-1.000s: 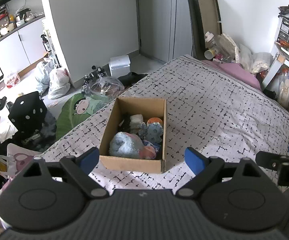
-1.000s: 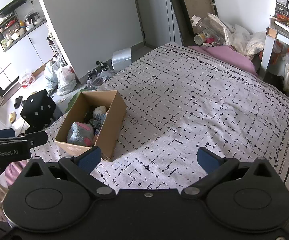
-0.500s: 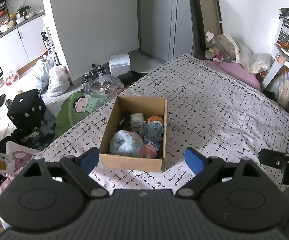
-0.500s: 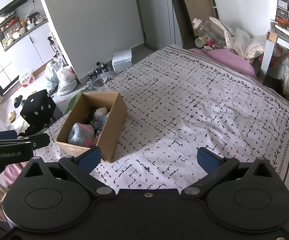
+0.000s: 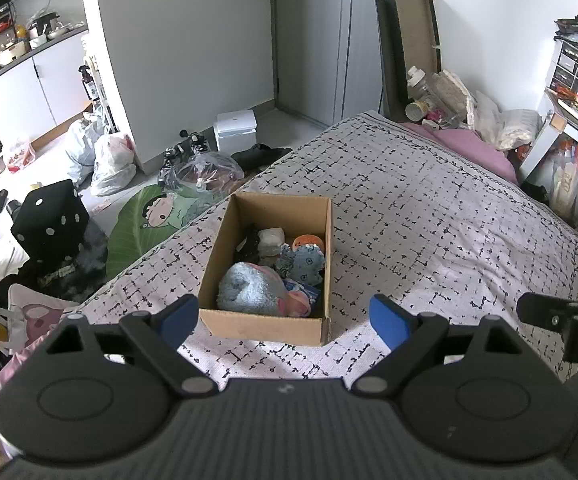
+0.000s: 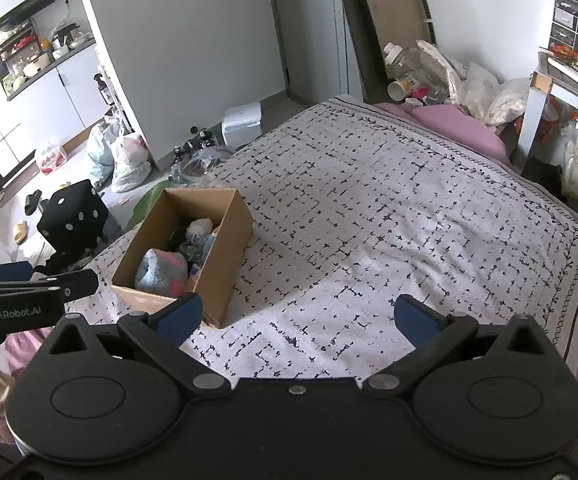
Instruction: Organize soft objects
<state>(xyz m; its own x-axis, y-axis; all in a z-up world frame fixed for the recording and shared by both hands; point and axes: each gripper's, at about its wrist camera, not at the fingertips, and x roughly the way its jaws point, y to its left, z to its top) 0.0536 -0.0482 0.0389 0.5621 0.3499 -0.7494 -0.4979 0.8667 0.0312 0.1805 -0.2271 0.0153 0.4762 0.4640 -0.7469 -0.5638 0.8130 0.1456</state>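
**Box of soft toys on the bed, both hand-held grippers empty**

While the cardboard box (image 5: 267,322) sits on the bed (image 5: 429,216) near its floor-side edge, both tools hang above the bedspread with nothing in them. The left hand-held gripper (image 5: 285,316) has its blue-tipped jaws spread wide, framing the near end of the box from above without touching it. The right hand-held gripper (image 6: 297,316) is likewise wide apart and holds nothing, over bare bedspread beside the box.

Inside the box lie the soft toys (image 5: 249,288): a large pale blue plush at the near end, a grey-blue patterned one and an orange one behind it, with a whitish piece and something dark further back.

The bed is covered by a white spread with a black dashed pattern, lightly creased, and a pink pillow (image 5: 465,144) lies at its far end under plastic bags and bottles. Beyond the bed's edge the floor is cluttered: a black cube with white dots (image 5: 51,224), a green cartoon cushion (image 5: 145,220), tied plastic bags (image 5: 113,160) and a small white box (image 5: 236,126). Grey walls and a tall cupboard close the room behind.
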